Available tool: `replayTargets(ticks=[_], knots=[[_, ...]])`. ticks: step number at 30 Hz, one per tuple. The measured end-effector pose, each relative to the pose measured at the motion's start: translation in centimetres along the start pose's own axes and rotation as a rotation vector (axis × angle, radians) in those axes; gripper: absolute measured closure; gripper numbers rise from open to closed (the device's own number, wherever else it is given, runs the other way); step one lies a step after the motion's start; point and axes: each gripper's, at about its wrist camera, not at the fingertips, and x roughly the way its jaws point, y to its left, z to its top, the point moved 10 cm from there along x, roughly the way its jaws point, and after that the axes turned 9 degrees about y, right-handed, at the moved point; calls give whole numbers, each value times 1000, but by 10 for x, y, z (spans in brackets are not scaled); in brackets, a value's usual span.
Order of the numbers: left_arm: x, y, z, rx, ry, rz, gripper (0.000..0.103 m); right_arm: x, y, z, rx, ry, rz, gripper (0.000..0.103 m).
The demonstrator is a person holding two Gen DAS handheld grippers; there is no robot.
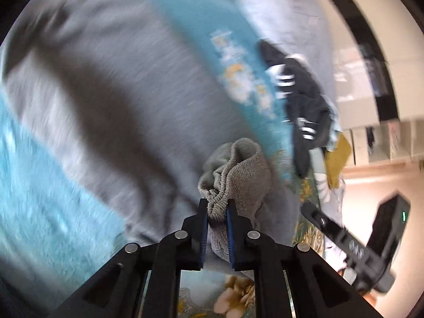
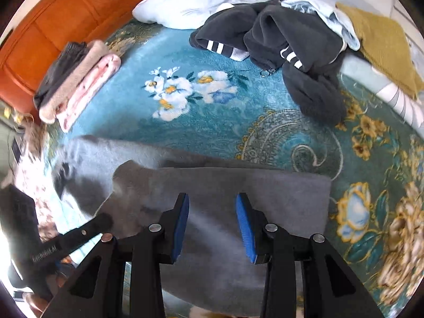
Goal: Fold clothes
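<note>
Grey knitted cloth is bunched between the blue pads of the left gripper (image 1: 217,212); the two pads are pinching a ribbed hem of the grey garment (image 2: 212,190), which lies spread on the blue flowered blanket (image 2: 206,116) in front of the person. The right gripper (image 2: 213,222) hovers above the flat part of the same garment; its fingers (image 2: 181,220) stand apart with nothing between them. A stack of folded clothes (image 2: 76,79) waits near the orange headboard (image 2: 66,13); a dark striped jacket (image 2: 291,53) and a mustard cloth (image 2: 381,53) lie unfolded further away.

The risk, as I judge it, is that the left side holds only a small bunch of the hem; if it is lifted quickly the cloth may slip out, or the fold may become crooked because the right side is not yet gripped; the loose layer could also drag and wrinkle over the blanket.
</note>
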Motion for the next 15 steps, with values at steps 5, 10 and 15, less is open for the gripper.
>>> replayTargets(ticks=[5, 10, 15], knots=[[6, 25, 1, -120, 38, -79, 89, 23, -19, -17, -8, 49, -66, 65], [7, 30, 0, -141, 49, -97, 86, 59, -45, -27, 119, 127, -50, 65], [-9, 28, 4, -168, 6, -187, 81, 65, -45, -26, 110, 147, -81, 64]])
